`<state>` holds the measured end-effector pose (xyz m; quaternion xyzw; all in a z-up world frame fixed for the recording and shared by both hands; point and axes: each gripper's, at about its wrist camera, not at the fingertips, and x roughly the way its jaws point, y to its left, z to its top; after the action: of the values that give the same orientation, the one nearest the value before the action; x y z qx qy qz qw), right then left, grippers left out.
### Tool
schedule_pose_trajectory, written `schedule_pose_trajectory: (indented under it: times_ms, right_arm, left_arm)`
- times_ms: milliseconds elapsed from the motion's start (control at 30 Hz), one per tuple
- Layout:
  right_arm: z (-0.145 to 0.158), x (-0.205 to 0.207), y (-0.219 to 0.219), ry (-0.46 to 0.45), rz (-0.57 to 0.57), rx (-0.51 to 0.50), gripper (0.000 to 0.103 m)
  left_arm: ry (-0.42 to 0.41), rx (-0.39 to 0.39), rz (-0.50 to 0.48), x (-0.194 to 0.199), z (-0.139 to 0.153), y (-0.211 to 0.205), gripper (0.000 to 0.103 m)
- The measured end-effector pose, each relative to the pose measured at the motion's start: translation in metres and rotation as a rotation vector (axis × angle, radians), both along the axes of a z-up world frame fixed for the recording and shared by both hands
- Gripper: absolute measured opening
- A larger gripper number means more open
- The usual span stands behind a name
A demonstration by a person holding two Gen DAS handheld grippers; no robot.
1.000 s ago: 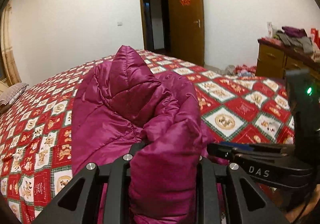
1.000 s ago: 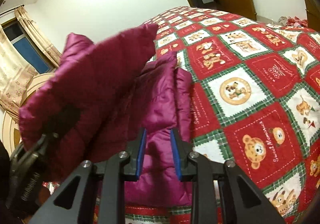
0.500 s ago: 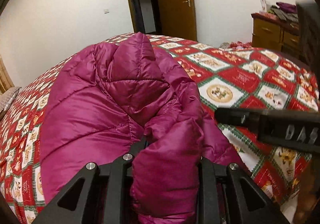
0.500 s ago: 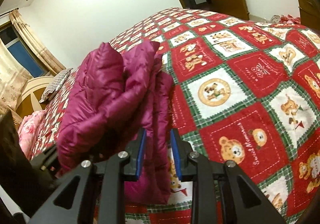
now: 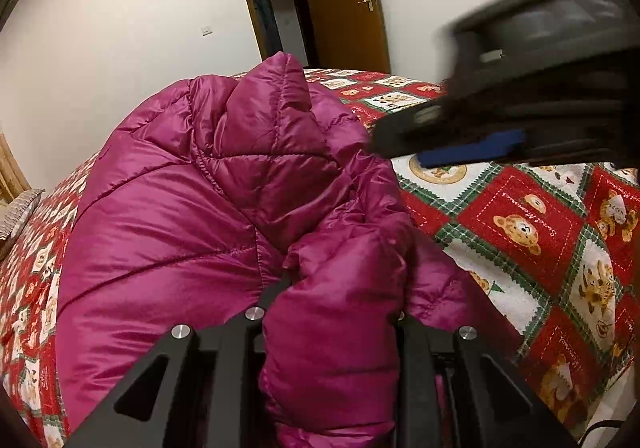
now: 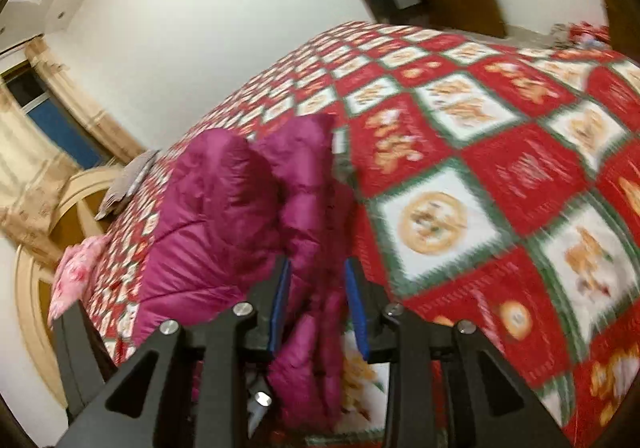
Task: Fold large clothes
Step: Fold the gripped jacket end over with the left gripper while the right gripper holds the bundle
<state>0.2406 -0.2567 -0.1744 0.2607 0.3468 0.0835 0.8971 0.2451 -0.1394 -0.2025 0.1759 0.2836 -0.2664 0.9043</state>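
A magenta quilted puffer jacket [image 5: 192, 208] lies bunched on the bed [image 5: 532, 216], which has a red, green and white teddy-bear quilt. My left gripper [image 5: 332, 312] is shut on a thick fold of the jacket, and the fabric bulges up between its fingers. In the right wrist view the jacket [image 6: 224, 224] lies left of centre. My right gripper [image 6: 318, 288] is shut on a thinner edge of the jacket that hangs down between its blue pads [image 6: 280, 296]. The right gripper also shows, blurred, in the left wrist view [image 5: 472, 144] at the upper right, above the quilt.
An open wooden door [image 5: 344, 4] and a dark doorway stand beyond the bed. A curved wooden headboard [image 6: 52, 224], a pink pillow [image 6: 76, 272] and curtains [image 6: 28, 168] lie at the left in the right wrist view. The quilt [image 6: 500, 168] stretches to the right.
Both grippers have carried the jacket down and forward. The jacket now lies lower and spreads wider over the bed. The right gripper has swung up and across the left wrist view.
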Motion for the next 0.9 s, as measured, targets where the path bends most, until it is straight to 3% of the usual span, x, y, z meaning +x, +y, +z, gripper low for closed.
schedule_pose_trajectory:
  times_ms: [100,167,300,433,467,567,667,700,800,900]
  right_arm:
    - [-0.011,0.025,0.014,0.059,0.084,-0.004,0.033]
    - [-0.021,0.033,0.021,0.103,0.107,-0.04,0.026]
    - [-0.03,0.038,0.025,0.11,0.114,-0.047,0.024]
    - [-0.037,0.039,0.021,0.124,0.116,-0.011,0.022]
    - [-0.037,0.038,0.021,0.122,0.12,-0.01,0.022]
    - [-0.038,0.035,0.023,0.114,0.126,-0.026,0.021]
    - [-0.039,0.037,0.02,0.114,0.125,-0.004,0.021]
    - [-0.039,0.036,0.02,0.113,0.123,-0.001,0.021]
    - [-0.026,0.027,0.022,0.091,0.133,-0.045,0.026]
    - [-0.005,0.015,0.016,0.059,0.134,-0.08,0.03]
  left_arm:
    - [0.015,-0.013,-0.002,0.0,0.005,0.002,0.025]
    - [0.023,-0.005,-0.001,-0.002,0.008,0.002,0.028]
    - [0.041,0.02,-0.014,-0.01,0.017,0.005,0.031]
    - [0.022,0.061,-0.093,-0.036,0.032,0.025,0.034]
    - [0.017,0.065,-0.11,-0.043,0.035,0.032,0.039]
    - [0.029,0.008,-0.182,-0.06,0.047,0.058,0.054]
    - [0.052,-0.108,-0.224,-0.064,0.072,0.09,0.056]
    - [0.057,-0.137,-0.214,-0.059,0.077,0.097,0.056]
    - [0.074,-0.245,-0.064,-0.02,0.094,0.124,0.065]
    - [0.134,-0.354,0.134,0.036,0.096,0.15,0.071]
